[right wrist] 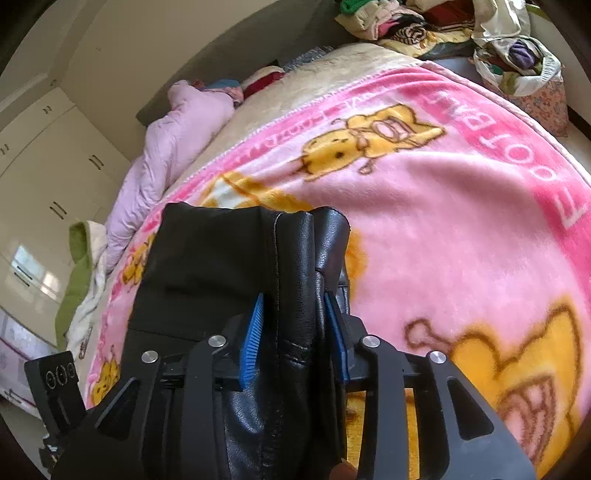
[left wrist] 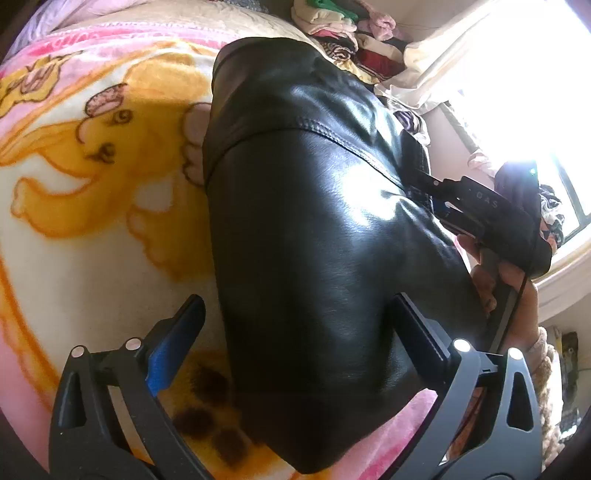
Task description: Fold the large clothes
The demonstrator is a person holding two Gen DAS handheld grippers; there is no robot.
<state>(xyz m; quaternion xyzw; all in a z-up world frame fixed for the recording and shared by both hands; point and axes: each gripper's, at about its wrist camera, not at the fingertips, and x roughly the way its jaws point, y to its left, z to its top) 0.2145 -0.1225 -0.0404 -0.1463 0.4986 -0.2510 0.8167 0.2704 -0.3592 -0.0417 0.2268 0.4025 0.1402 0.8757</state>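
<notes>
A black leather garment (left wrist: 314,221) lies lengthwise on a pink and yellow cartoon blanket (left wrist: 92,184). My left gripper (left wrist: 297,302) hangs wide open over its near end, one finger beside the left edge and the other above the leather. In the right wrist view a bunched fold of the garment (right wrist: 207,266) stands between the blue pads (right wrist: 253,332) of my right gripper (right wrist: 293,295). Both pad faces show and the jaws stand partly apart, so the fold sits loosely. The right gripper (left wrist: 424,181) and the hand holding it also show at the garment's right edge.
The blanket (right wrist: 443,221) covers most of the bed. A pile of mixed clothes (left wrist: 347,33) sits at the far end, with a bag of clothes (right wrist: 517,62) beside it. A lilac quilt (right wrist: 177,140) lies along the left, by white wardrobes (right wrist: 55,166). A bright window (left wrist: 517,74) is on the right.
</notes>
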